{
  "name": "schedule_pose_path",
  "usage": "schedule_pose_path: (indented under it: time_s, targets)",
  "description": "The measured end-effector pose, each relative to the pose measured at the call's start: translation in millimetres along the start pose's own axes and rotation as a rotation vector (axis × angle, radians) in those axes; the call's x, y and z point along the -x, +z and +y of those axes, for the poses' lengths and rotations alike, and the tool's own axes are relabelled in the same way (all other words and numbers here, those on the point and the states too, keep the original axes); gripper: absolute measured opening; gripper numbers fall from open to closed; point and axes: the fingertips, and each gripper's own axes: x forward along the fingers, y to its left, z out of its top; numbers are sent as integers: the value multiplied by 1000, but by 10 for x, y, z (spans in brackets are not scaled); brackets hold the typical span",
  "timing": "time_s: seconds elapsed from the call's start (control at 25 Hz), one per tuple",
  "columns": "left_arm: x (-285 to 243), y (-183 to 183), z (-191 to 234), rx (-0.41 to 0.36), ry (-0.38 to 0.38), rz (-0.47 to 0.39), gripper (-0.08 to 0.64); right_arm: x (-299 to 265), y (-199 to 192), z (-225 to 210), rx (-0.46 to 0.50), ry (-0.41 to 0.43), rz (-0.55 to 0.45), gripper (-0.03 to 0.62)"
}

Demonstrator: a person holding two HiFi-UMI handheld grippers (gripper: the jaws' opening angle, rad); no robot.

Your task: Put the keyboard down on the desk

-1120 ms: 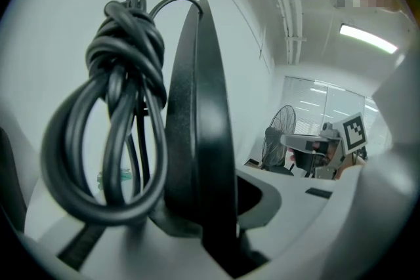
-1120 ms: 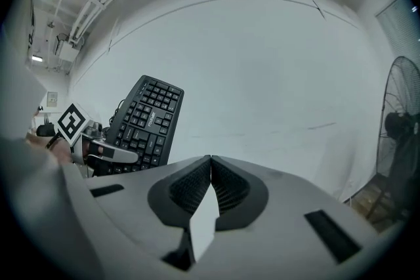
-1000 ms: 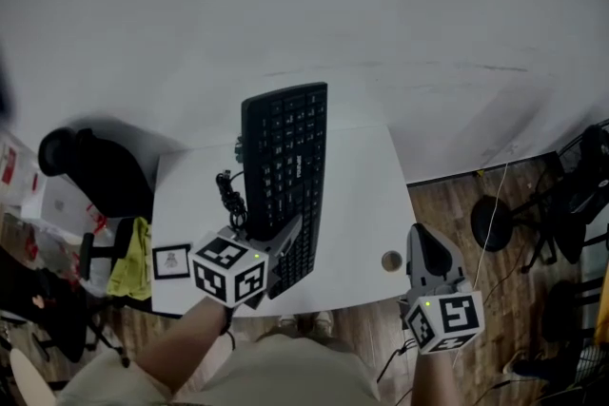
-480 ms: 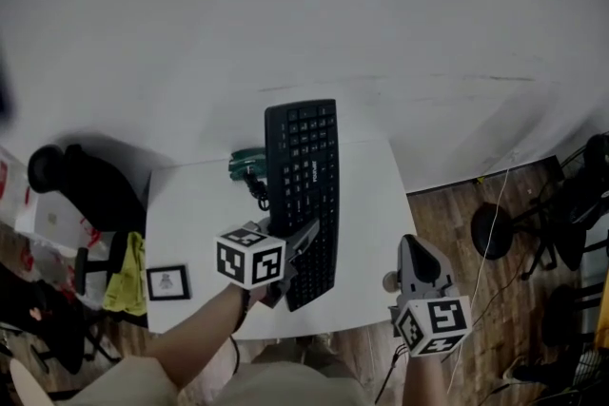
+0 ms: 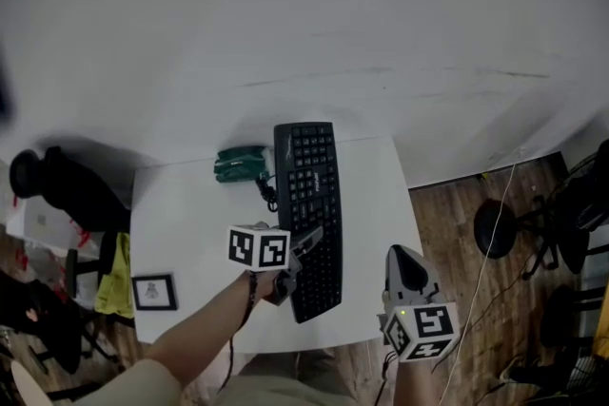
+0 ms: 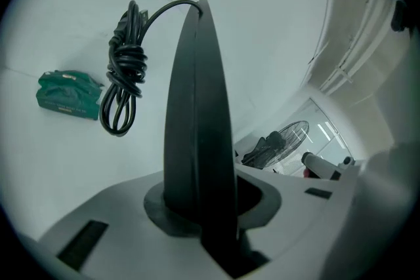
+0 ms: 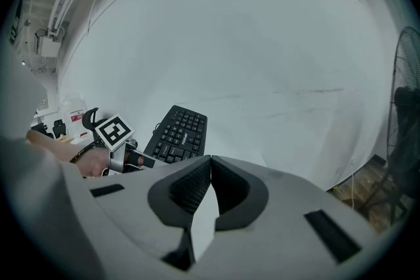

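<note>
Left gripper [image 5: 301,246] is clamped on the near end of the black keyboard [image 5: 311,200], which stretches lengthwise over the right half of the white desk [image 5: 190,228], its coiled cable [image 6: 122,85] near a green box [image 6: 65,94], while the right gripper [image 7: 210,162], jaws pressed together on nothing, hovers by the desk's near right corner.

The white desk [image 5: 190,233] bears few things. Ahead of the left gripper [image 5: 306,241] and off to its left, a small green packet [image 5: 240,164] lies flat near the far edge. Just beside the packet, nearer that gripper, rests a knotted coil of black cable [image 5: 269,195]. Well to the same gripper's left, at the near corner, lies a small black-framed picture [image 5: 154,292]. The black keyboard [image 5: 310,204], pinched in the left gripper's jaws, runs lengthwise over the desk's right half. Whether it touches the top cannot be told. The right gripper [image 5: 400,254] sits at the near right corner.
</note>
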Motion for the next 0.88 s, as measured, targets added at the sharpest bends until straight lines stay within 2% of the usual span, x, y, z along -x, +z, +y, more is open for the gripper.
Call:
schedule_pose_path:
  time_s: [0.16,0.32,0.52,0.72,0.88]
  targets:
    - [-251,-130,206,32,-10,45,101,-166,-189,-44,-23,3,41,26]
    - [-489,-212,329,144,-60,57,101,-274,-377,-73,-46,4,66,26]
    - [-703,-228,600,236,-47,56,107,-394,-610,-139,-56,-6,103,26]
    - [-838,-253,763,259,-22,98,121,-457,-747,-185,-72,-16,116,26]
    - [-930,-313,823,217,9,146,144,-474,-819,-197,-84,-18,121,26]
